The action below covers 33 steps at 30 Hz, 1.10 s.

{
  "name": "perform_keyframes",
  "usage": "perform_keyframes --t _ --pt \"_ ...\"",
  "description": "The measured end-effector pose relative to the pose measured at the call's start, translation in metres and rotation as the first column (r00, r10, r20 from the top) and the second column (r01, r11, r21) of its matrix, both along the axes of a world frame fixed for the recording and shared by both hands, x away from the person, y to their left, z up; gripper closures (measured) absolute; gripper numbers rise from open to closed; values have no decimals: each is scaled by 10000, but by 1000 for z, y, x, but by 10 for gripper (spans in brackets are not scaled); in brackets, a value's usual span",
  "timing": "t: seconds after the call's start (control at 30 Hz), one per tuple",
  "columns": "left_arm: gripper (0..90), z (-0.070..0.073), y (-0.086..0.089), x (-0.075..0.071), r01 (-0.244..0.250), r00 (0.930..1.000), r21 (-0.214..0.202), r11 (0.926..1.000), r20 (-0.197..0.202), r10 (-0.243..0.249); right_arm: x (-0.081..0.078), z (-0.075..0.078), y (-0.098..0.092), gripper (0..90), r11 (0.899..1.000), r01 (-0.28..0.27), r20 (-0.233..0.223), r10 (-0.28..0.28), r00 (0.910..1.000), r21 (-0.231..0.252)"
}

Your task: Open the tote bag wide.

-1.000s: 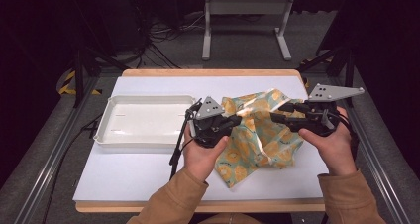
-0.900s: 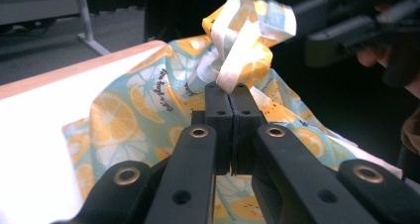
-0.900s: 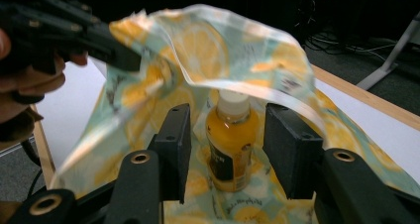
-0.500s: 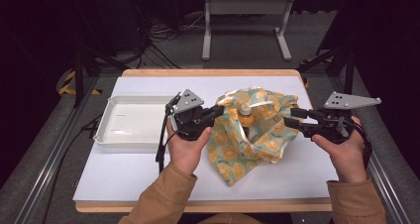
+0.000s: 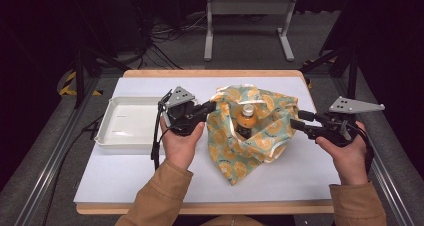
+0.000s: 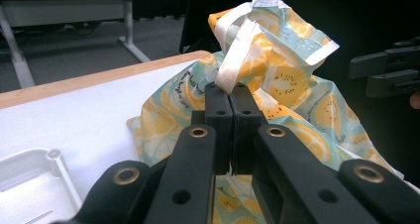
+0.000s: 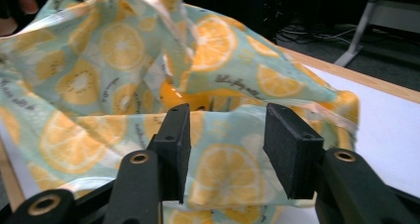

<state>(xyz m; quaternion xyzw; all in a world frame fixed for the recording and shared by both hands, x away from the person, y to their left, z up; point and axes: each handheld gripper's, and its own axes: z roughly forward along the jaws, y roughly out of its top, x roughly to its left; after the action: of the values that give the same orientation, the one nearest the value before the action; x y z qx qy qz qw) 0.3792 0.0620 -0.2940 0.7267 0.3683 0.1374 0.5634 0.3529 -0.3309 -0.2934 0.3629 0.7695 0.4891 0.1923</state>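
Observation:
A cloth bag [image 5: 240, 131] printed with orange and kiwi slices lies open on the white table. Inside it stands an orange bottle [image 5: 245, 120] with a white cap. My left gripper [image 5: 212, 106] is shut on the bag's white handle strap [image 6: 233, 68] at the bag's left rim. My right gripper [image 5: 295, 124] stands open just off the bag's right edge, and its jaws frame the bag's cloth [image 7: 228, 169] without touching it. A patch of the orange bottle [image 7: 173, 96] shows inside the bag in the right gripper view.
A white tray [image 5: 127, 123] stands at the left of the table, just beside my left hand. The table's wooden edge [image 5: 210, 73] runs along the back. Beyond it a metal stand [image 5: 247, 23] and cables lie on the floor.
The two grippers have moved apart, left going left and right going right. The bag has spread open and the bottle now shows inside. The right gripper has let go of the bag.

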Motion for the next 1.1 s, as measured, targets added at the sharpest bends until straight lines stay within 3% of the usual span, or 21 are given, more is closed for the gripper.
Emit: perform_keyframes --t 0.1,0.23,0.4,0.87,1.1 --pt "887 -3 2 2 -112 9999 26 9999 -72 112 3 -4 -4 506 9997 239 -178 -239 9996 29" --pt "887 -9 4 9 -248 9994 -19 9997 -257 248 5 -9 -3 504 9999 141 -315 -143 9994 -61" --pt "886 -19 0 19 -356 9977 285 9990 -566 372 7 -12 1 505 9999 44 -381 -49 9993 -126" --pt "885 -56 -11 40 -455 9859 730 9963 -1575 565 10 -18 -1 508 9999 34 -481 -42 9988 -154" --pt "885 -66 -19 41 -401 9841 1322 9904 -1666 620 10 -20 1 519 9998 -6 -382 -1 9993 -177"
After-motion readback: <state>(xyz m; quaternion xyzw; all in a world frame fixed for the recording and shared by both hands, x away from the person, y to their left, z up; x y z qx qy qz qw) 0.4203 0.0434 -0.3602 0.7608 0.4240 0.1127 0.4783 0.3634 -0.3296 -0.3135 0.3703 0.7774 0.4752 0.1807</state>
